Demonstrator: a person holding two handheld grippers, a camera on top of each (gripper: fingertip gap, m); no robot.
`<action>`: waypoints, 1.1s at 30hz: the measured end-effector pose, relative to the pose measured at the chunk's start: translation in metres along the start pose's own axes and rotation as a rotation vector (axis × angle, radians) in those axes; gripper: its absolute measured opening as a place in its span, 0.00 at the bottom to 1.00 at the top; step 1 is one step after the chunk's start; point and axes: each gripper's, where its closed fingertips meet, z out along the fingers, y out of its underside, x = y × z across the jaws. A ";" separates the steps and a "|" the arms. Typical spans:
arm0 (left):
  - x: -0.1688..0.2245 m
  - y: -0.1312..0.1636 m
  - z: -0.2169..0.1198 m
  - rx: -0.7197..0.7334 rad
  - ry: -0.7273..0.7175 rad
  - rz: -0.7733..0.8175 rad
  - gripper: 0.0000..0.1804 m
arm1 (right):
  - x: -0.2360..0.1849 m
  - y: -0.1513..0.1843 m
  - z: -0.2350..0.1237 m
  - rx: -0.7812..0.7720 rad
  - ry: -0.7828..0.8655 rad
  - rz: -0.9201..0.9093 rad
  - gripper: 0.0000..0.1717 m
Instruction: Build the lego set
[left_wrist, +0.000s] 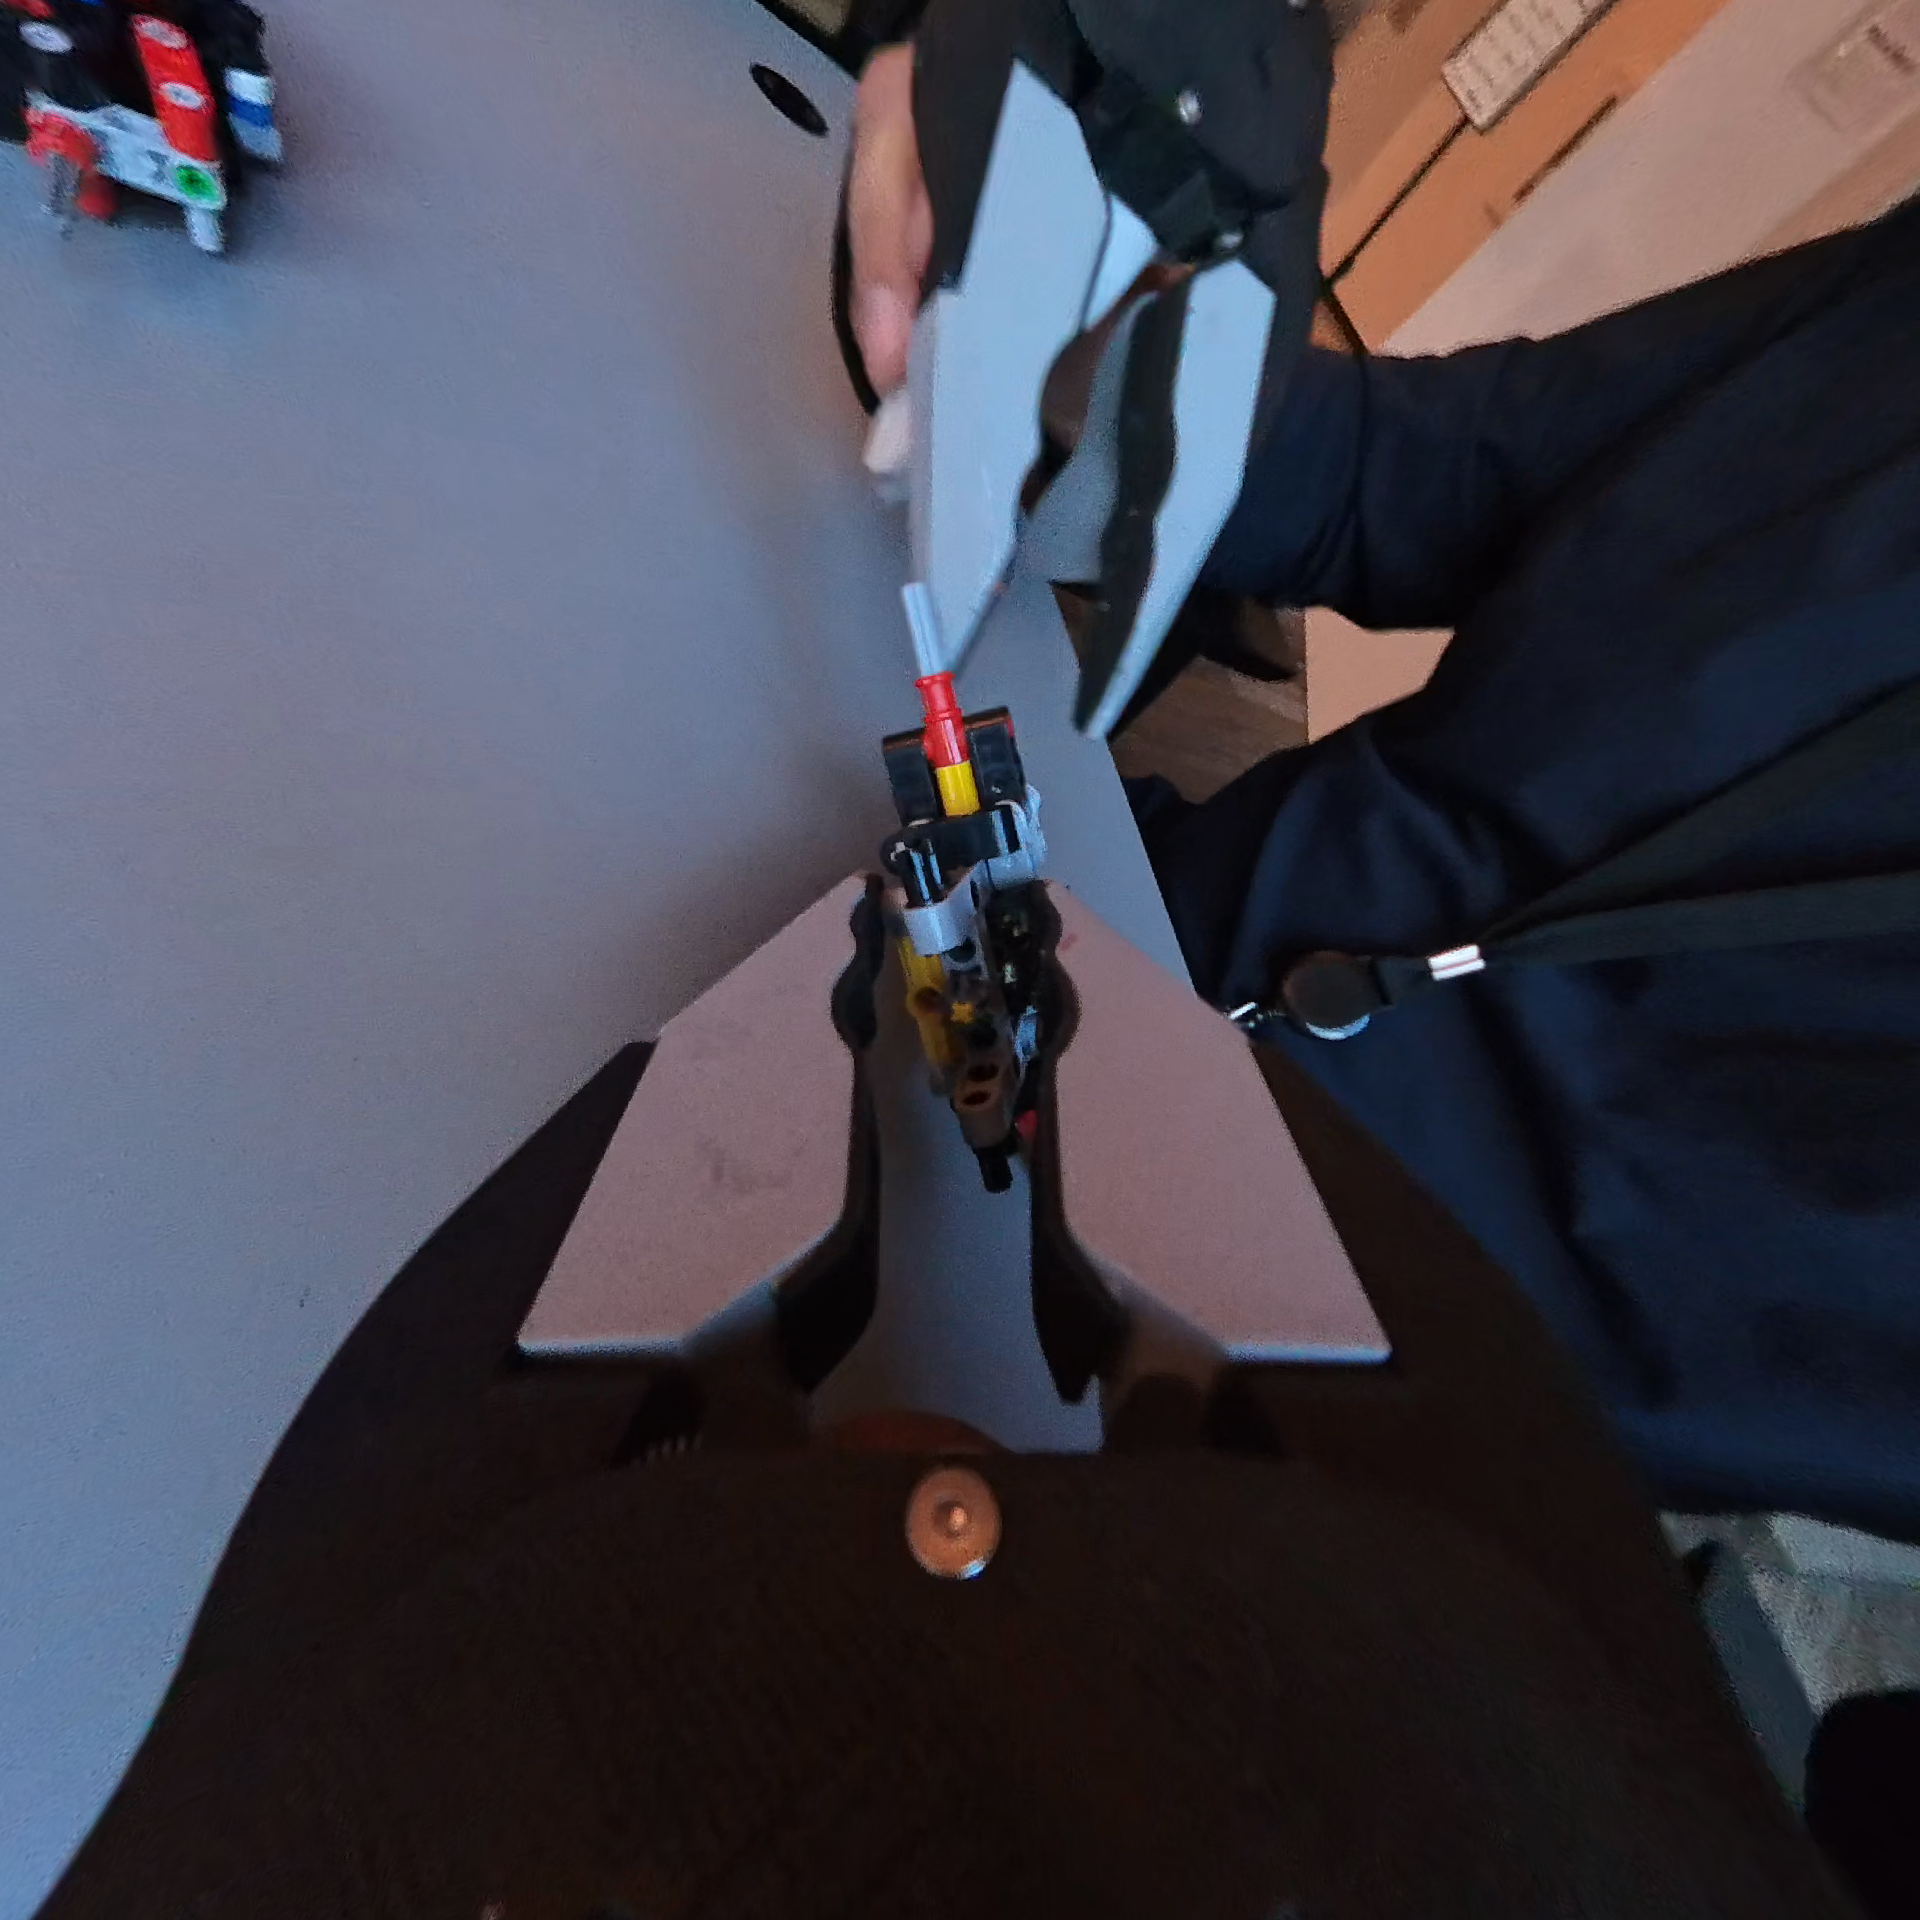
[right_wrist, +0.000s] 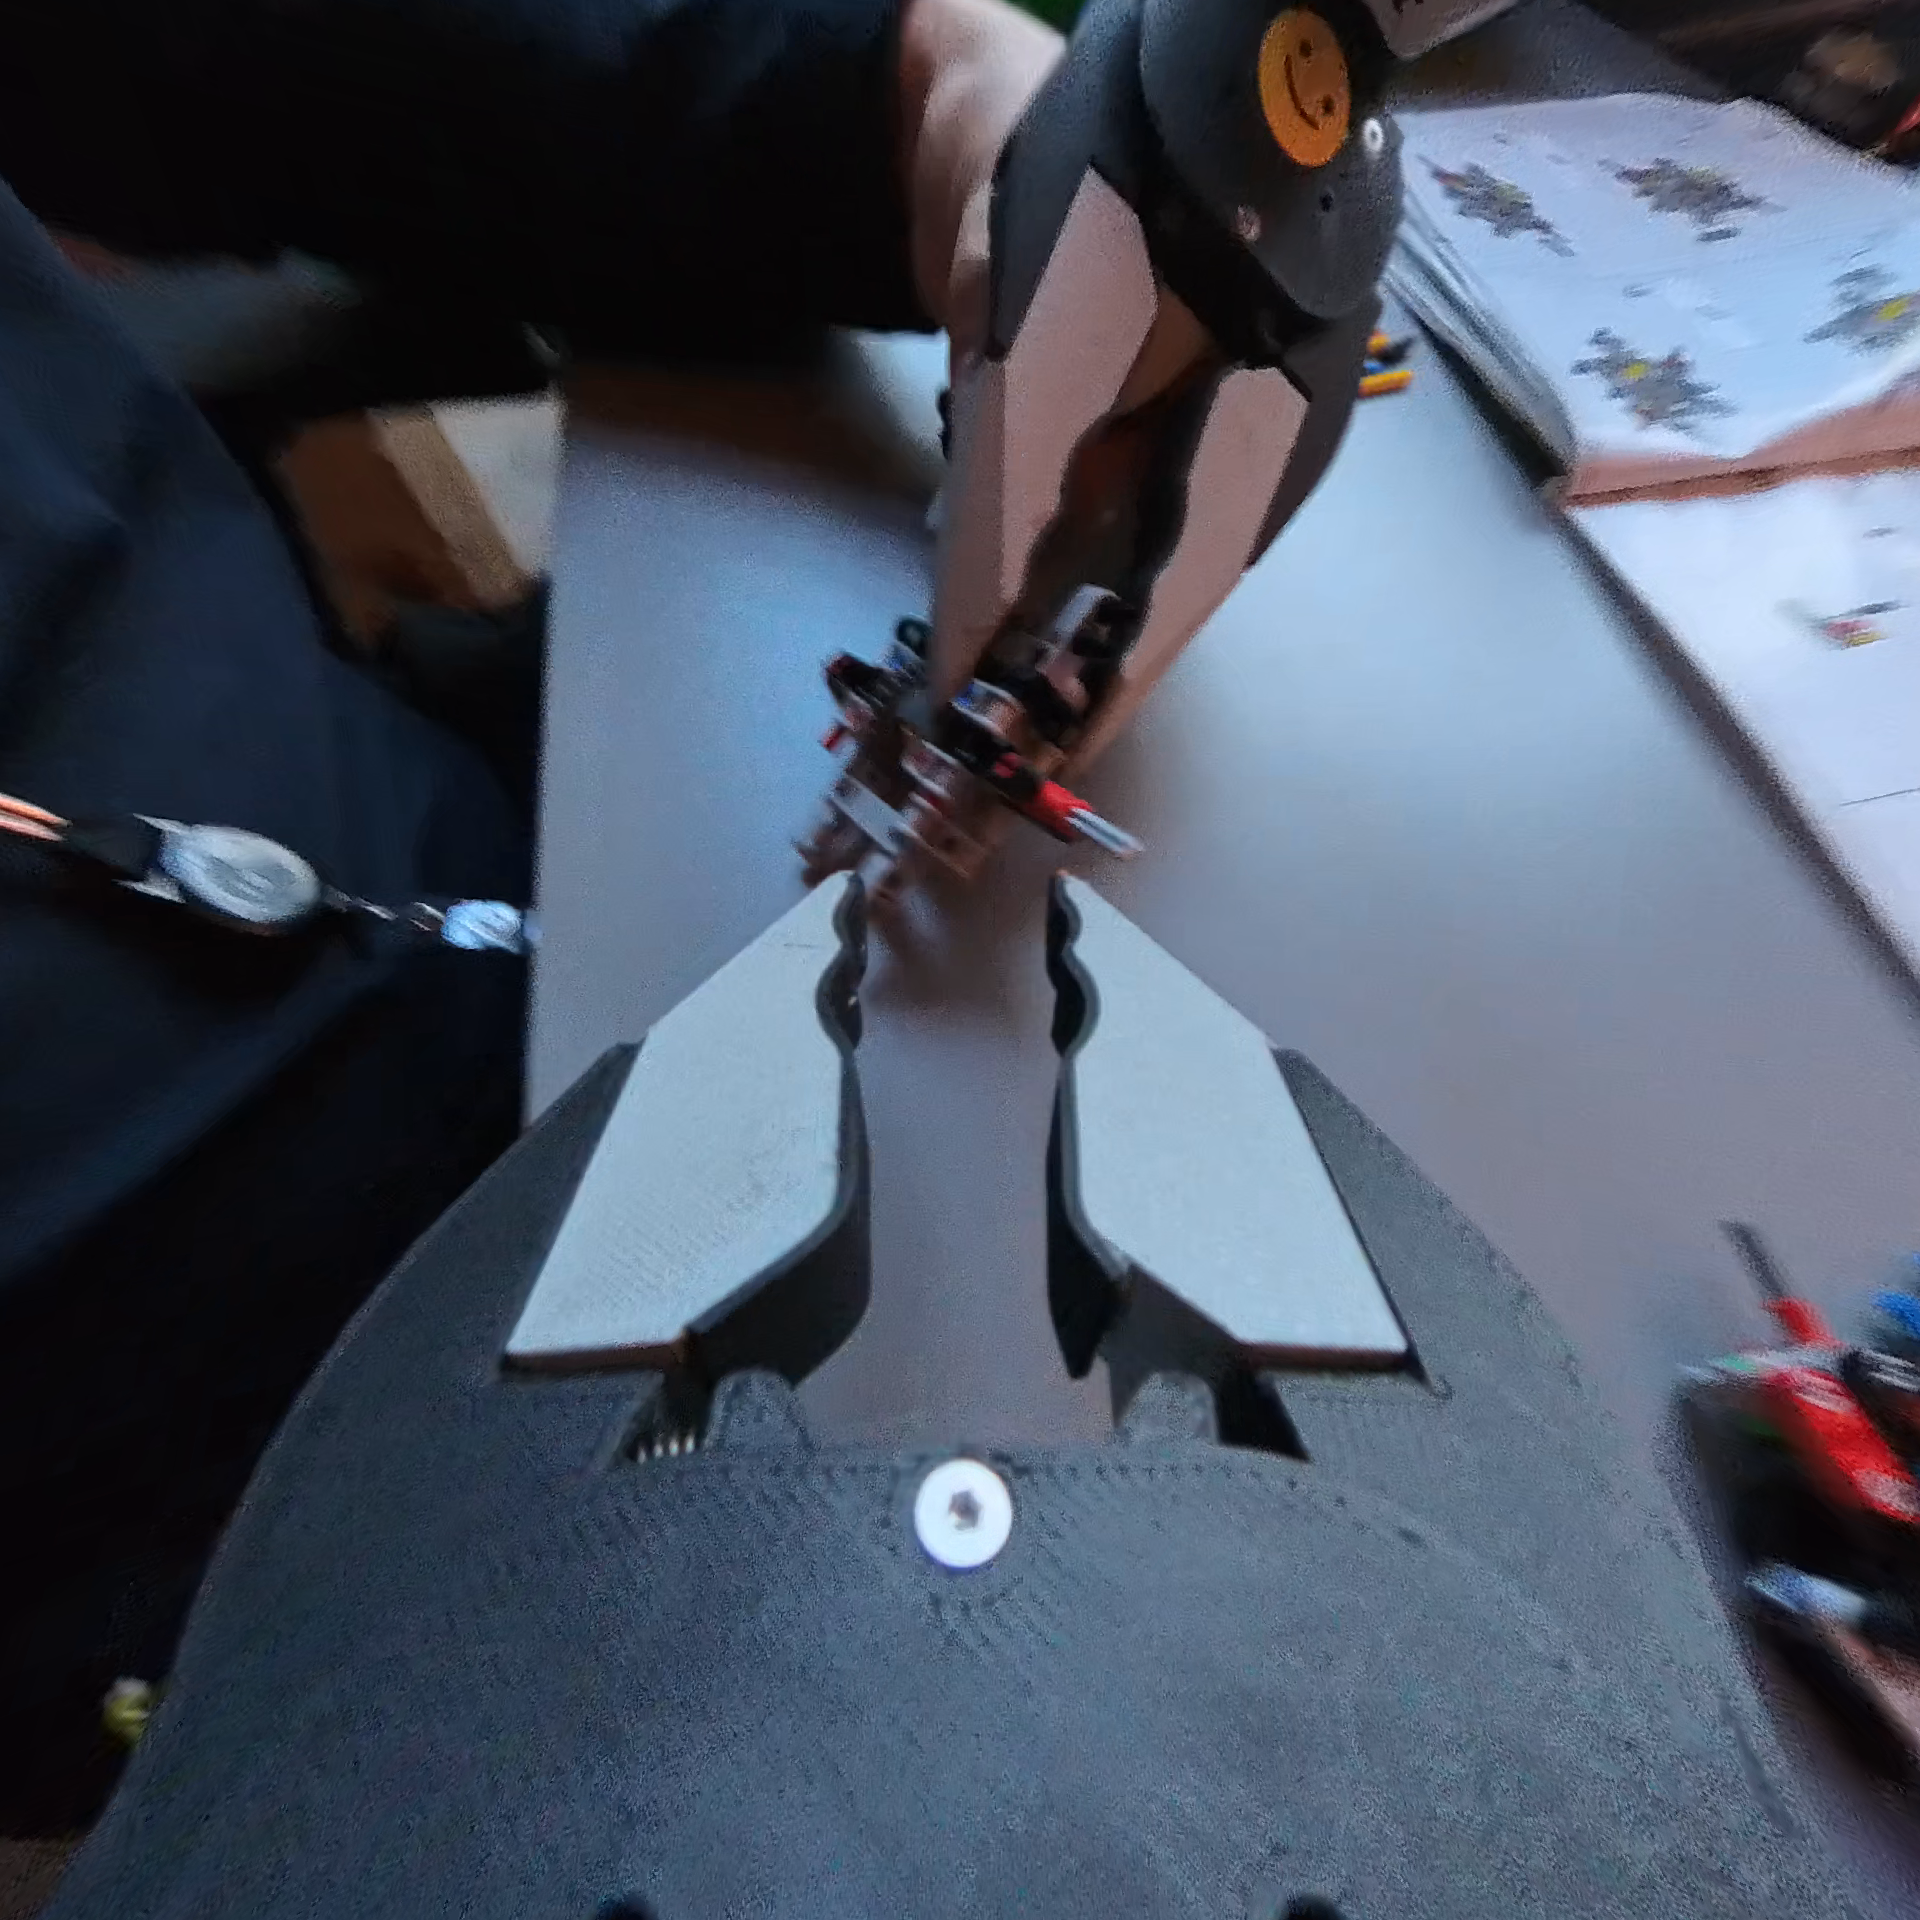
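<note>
My left gripper (left_wrist: 961, 904) is shut on a small toy-brick assembly (left_wrist: 971, 935) of black, yellow and grey parts, held above the grey table (left_wrist: 416, 623). A red pin (left_wrist: 940, 717) stands out of the assembly's far end, and a thin grey axle (left_wrist: 920, 623) sticks out beyond it. My right gripper (right_wrist: 954, 888) is open and empty, with its tips just short of the assembly (right_wrist: 935, 758). The red pin (right_wrist: 1060, 800) points to the right of the right fingertip. The right gripper also shows in the left wrist view (left_wrist: 1029, 675), close to the axle. The left gripper shows in the right wrist view (right_wrist: 1013, 707).
A built red, white and black toy car (left_wrist: 135, 114) stands on the table, also in the right wrist view (right_wrist: 1829, 1423). Open instruction booklets (right_wrist: 1662, 260) lie at the back right. A person in dark clothing (left_wrist: 1558, 727) sits at the table's edge, wearing a lanyard reel (right_wrist: 239, 878).
</note>
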 end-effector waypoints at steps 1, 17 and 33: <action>0.003 0.002 0.001 -0.021 0.016 0.033 0.14 | 0.005 0.003 -0.002 -0.035 0.053 -0.063 0.21; 0.045 -0.003 0.003 -0.034 0.336 0.173 0.08 | -0.035 -0.026 0.018 -0.083 0.125 -0.658 0.22; 0.006 0.015 0.001 -0.168 0.147 -0.012 0.18 | -0.011 -0.016 0.026 -0.009 0.193 -0.503 0.16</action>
